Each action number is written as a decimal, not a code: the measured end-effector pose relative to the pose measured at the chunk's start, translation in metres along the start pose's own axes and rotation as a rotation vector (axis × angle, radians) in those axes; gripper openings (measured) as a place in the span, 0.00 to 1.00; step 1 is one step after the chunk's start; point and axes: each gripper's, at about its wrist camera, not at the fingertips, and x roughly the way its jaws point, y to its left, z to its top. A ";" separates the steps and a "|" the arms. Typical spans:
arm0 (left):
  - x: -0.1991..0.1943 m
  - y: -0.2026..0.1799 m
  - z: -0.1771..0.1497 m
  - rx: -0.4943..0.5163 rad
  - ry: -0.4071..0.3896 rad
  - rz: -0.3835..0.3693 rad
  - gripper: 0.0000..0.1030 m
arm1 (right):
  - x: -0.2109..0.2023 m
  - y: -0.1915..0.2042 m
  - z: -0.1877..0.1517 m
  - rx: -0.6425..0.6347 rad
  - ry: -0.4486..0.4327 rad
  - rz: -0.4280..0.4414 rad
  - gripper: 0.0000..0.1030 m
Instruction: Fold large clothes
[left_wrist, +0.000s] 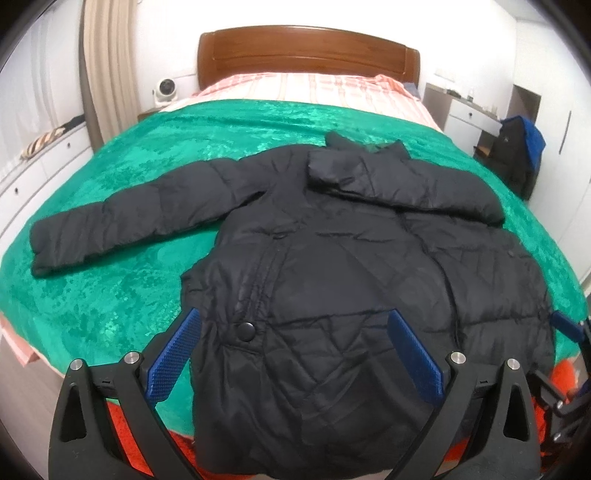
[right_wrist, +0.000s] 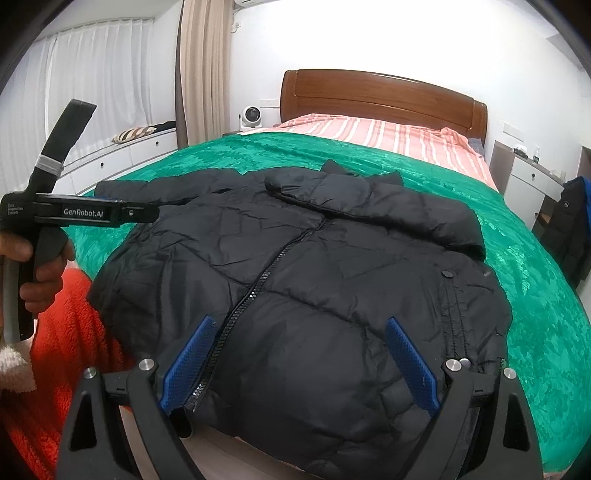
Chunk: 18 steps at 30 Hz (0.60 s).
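A black quilted puffer jacket is lying front-up on a green velvet bedspread, its hem hanging over the near edge of the bed, just below and between the fingers of both grippers.

The left gripper is hovering with its blue-padded fingers spread wide, one to each side of the jacket's lower left panel; nothing is being pinched. The right gripper is likewise standing wide open above the hem, its left pad just beside the zip, and it is gripping nothing. Whether either set of pads is grazing the fabric is hard to make out.

The hem itself is being cut off by the bottom of both pictures and partly hidden behind the gripper frames.

Only the left wrist view is showing the jacket's long sleeve stretched out far left of the fingers; in the right wrist view that sleeve is mostly hidden behind the other tool's black body. The other sleeve is lying folded across the chest, ahead of the fingers. Only the right wrist view is showing a hand gripping the left tool's handle, with an orange fleecy sleeve below it.
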 end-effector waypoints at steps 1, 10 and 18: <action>0.001 0.001 0.001 0.000 0.002 0.005 0.98 | 0.000 0.000 0.000 -0.002 -0.002 0.001 0.90; 0.021 0.058 0.015 -0.117 0.046 0.055 0.98 | -0.002 -0.001 -0.001 0.001 -0.002 0.005 0.90; 0.066 0.243 0.025 -0.686 0.068 -0.055 0.98 | 0.001 0.012 0.001 -0.046 0.012 0.011 0.90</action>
